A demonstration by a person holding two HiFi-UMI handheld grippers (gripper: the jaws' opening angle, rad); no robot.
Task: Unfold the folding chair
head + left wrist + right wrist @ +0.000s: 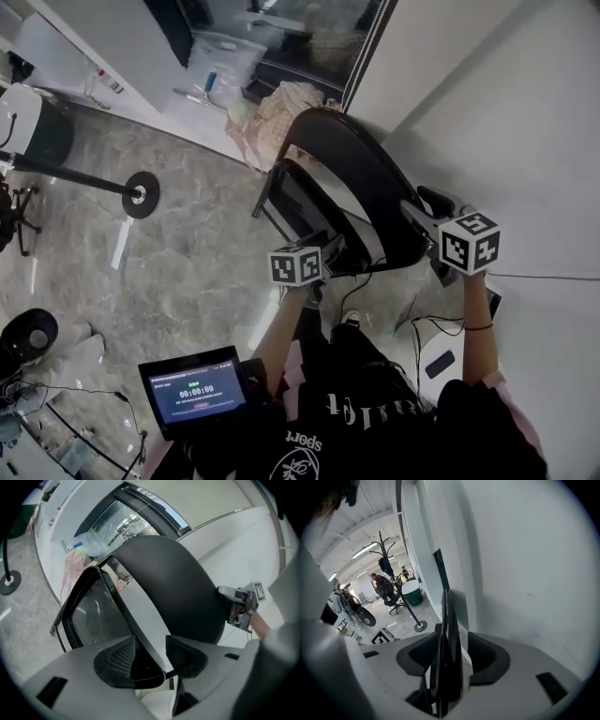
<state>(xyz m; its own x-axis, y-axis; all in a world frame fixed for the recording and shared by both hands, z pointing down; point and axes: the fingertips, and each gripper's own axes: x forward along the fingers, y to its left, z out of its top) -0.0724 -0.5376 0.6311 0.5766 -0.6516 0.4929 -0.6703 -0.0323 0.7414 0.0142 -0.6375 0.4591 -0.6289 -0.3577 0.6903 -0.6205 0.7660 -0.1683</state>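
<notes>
A black folding chair (pixel 347 187) stands folded on the marble floor, leaning by the white wall. In the left gripper view its rounded back (pixel 173 588) and seat frame (pixel 89 611) fill the middle. My left gripper (pixel 150 660) is open, with the chair's thin lower edge between its pads (pixel 117 660). My right gripper (pixel 447 660) is open too, straddling the chair's narrow side edge (pixel 447 634), with gaps showing on both sides. The head view shows the left gripper (pixel 326 255) at the chair's near left corner and the right gripper (pixel 424 212) at its right side.
A tablet (pixel 197 389) showing a timer sits low at my front left. A black pole with a round base (pixel 141 194) stands to the left. A pinkish cloth (pixel 272 117) lies behind the chair. Cables (pixel 417 323) trail on the floor by my feet. The white wall (pixel 525 112) is close on the right.
</notes>
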